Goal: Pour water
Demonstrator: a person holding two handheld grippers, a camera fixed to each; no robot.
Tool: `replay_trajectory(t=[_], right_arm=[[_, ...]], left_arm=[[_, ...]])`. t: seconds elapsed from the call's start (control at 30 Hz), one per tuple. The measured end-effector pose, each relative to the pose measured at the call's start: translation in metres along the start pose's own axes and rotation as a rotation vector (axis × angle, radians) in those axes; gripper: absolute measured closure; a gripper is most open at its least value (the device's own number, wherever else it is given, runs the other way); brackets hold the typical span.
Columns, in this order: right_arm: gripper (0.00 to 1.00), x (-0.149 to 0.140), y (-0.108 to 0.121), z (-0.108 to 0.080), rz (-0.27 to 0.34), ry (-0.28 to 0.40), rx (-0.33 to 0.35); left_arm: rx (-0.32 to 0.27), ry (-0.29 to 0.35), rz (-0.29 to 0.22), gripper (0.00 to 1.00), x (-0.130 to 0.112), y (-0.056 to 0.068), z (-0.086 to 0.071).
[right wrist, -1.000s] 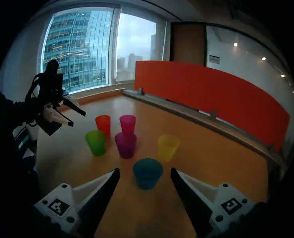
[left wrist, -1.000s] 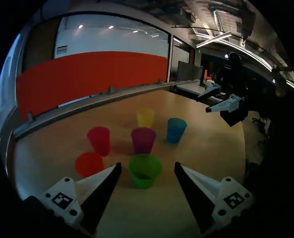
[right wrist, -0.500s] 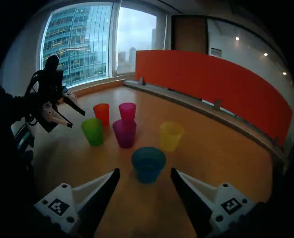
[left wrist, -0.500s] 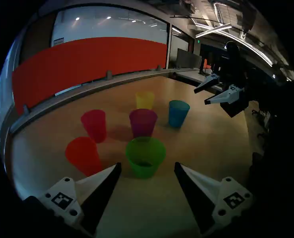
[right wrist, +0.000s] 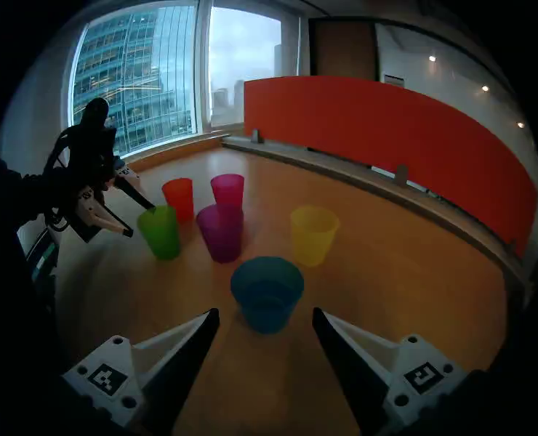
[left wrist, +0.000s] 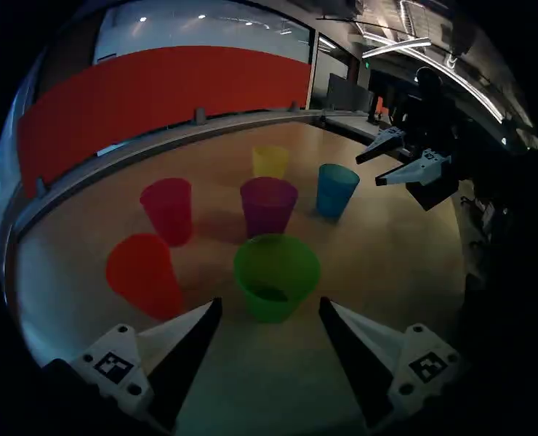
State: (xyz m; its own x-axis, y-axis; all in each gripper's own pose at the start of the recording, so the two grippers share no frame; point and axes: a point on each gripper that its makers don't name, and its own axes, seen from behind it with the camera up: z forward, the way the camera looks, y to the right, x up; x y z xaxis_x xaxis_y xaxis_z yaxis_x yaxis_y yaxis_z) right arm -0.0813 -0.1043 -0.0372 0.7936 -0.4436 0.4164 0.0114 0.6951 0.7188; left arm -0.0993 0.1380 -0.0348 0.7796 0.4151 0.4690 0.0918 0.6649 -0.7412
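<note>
Nearer now, green cup (left wrist: 276,272) stands just ahead, centred between left gripper's (left wrist: 269,301) spread fingers.

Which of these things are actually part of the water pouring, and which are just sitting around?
Likely in the job: left gripper, open, facing the green cup; right gripper, open, facing the blue cup.

Just standing about: purple cup, yellow cup, pink cup, red cup, the table under them, the red partition.
</note>
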Motion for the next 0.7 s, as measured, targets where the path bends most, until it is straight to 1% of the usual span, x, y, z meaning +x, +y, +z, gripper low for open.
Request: replay_trajectory(t=[0.4,0.7], right_arm=[[0.01,-0.008,0.0,0.021,0.0,-0.029,0.017],[0.01,-0.011,-0.001,0.033,-0.008,-0.044,0.025]], left_arm=[[-0.02,-0.023,0.005,0.0,0.001,-0.001,0.015],[-0.033,-0.039,0.014,0.0,0.001,0.004,0.026]])
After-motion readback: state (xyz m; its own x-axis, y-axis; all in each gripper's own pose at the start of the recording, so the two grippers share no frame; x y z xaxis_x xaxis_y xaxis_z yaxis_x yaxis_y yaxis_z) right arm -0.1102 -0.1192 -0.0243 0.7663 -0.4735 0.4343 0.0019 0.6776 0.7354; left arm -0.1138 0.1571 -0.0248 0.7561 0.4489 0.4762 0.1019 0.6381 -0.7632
